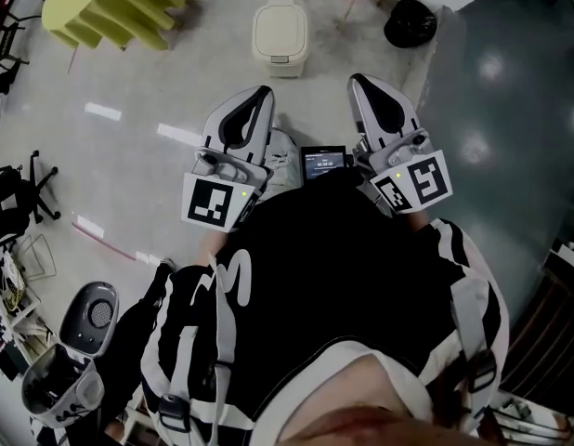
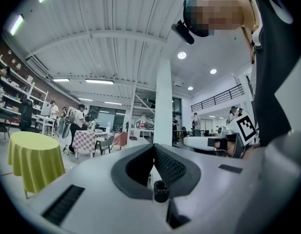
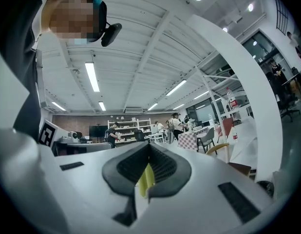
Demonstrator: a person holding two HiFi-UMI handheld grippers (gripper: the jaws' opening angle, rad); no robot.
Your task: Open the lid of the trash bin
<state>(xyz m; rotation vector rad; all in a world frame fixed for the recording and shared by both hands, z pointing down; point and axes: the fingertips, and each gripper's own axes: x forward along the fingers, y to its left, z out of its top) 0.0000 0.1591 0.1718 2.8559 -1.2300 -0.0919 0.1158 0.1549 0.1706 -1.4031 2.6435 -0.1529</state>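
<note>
The trash bin (image 1: 280, 35) is a small cream one with a closed lid, standing on the floor at the top middle of the head view. It shows in neither gripper view. My left gripper (image 1: 264, 92) and right gripper (image 1: 357, 81) are held close to my body, side by side, tips pointing toward the bin and well short of it. In the left gripper view the left gripper (image 2: 153, 146) has its jaws together with nothing between them. The right gripper (image 3: 149, 145) is likewise shut and empty; only a yellow strip of background shows through below the tips.
A yellow-green covered table (image 1: 115, 3) stands at the far left and a black round bin (image 1: 410, 21) at the far right. A small screen device (image 1: 322, 163) sits between the grippers. An office chair (image 1: 27, 193) and clutter line the left edge. A white pillar (image 2: 162, 101) rises ahead.
</note>
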